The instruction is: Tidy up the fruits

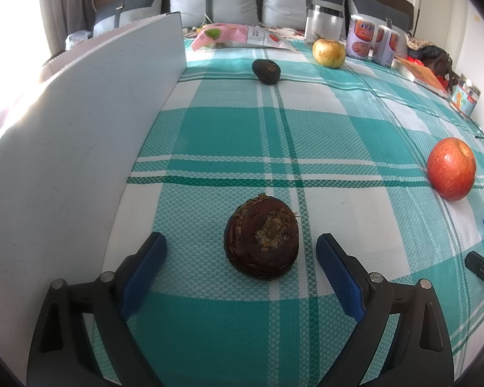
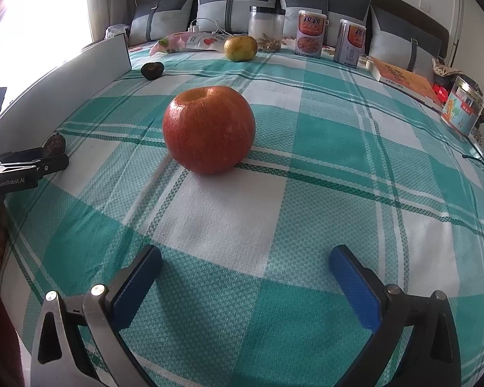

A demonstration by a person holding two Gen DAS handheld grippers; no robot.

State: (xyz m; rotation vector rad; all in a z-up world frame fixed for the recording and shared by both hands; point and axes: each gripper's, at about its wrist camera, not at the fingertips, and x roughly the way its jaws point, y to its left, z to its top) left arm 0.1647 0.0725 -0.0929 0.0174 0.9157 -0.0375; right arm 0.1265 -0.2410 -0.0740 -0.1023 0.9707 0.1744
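Observation:
A dark brown, flattish fruit lies on the checked cloth between the tips of my left gripper, which stands open; the blue pads do not touch it. My right gripper is wide open with nothing between its pads, a hand's breadth short of a red apple. That apple shows at the right in the left wrist view. Farther back lie a dark avocado-like fruit and a yellow-green apple. The left gripper appears at the left edge of the right wrist view.
A white board stands upright along the left. At the back are a clear jar, two cans, a pink snack bag and pillows. A book and a tin lie at the right.

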